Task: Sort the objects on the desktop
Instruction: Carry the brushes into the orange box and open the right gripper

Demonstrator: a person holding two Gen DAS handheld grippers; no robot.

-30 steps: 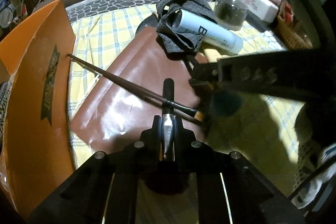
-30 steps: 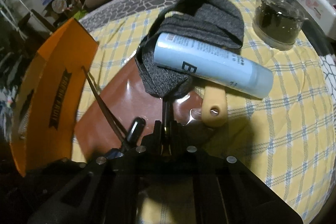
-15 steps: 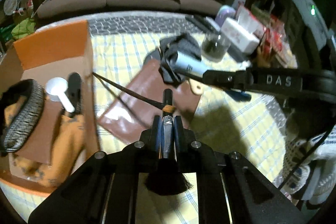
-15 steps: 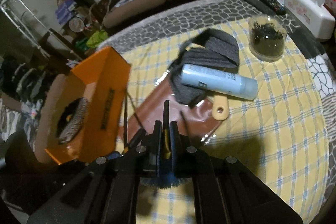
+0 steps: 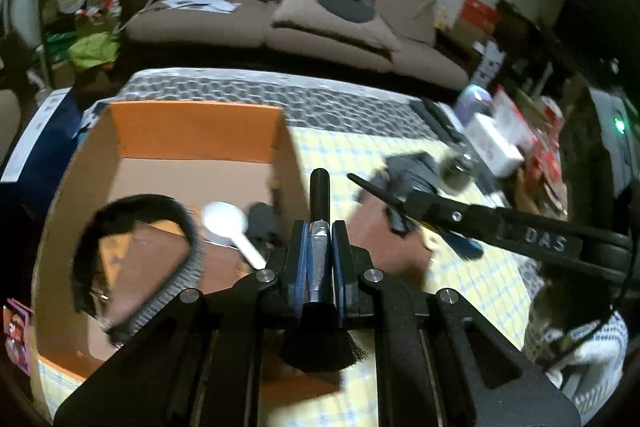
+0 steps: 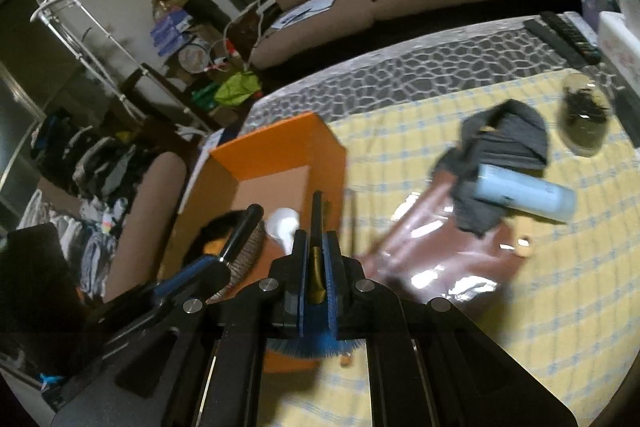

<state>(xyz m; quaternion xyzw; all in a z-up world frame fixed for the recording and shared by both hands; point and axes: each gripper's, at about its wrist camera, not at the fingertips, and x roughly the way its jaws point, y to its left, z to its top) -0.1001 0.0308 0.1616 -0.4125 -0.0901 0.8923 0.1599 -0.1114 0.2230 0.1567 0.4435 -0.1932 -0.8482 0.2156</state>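
Observation:
My left gripper (image 5: pixel 319 227) is shut on a black makeup brush (image 5: pixel 320 195), handle forward, black bristles below the jaws. It hangs over the right wall of the orange cardboard box (image 5: pixel 192 125). My right gripper (image 6: pixel 316 239) is shut on a thin brush with blue bristles (image 6: pixel 317 215), above the box's (image 6: pixel 280 143) near right corner. The right gripper also shows in the left wrist view (image 5: pixel 404 205). In the box lie a white scoop (image 5: pixel 230 223) and a black-and-grey headband (image 5: pixel 176 247).
On the yellow checked cloth (image 6: pixel 520 327) lie a brown leather pouch (image 6: pixel 448 259), a grey sock (image 6: pixel 508 143), a pale blue tube (image 6: pixel 524 193), a wooden handle (image 6: pixel 522 243) and a clear jar (image 6: pixel 586 117). A tissue box (image 5: pixel 494 143) and a sofa (image 5: pixel 280 15) stand behind.
Both grippers have lifted off the pouch with their brushes and moved left to the orange box. The view has risen, so the box's inside shows.

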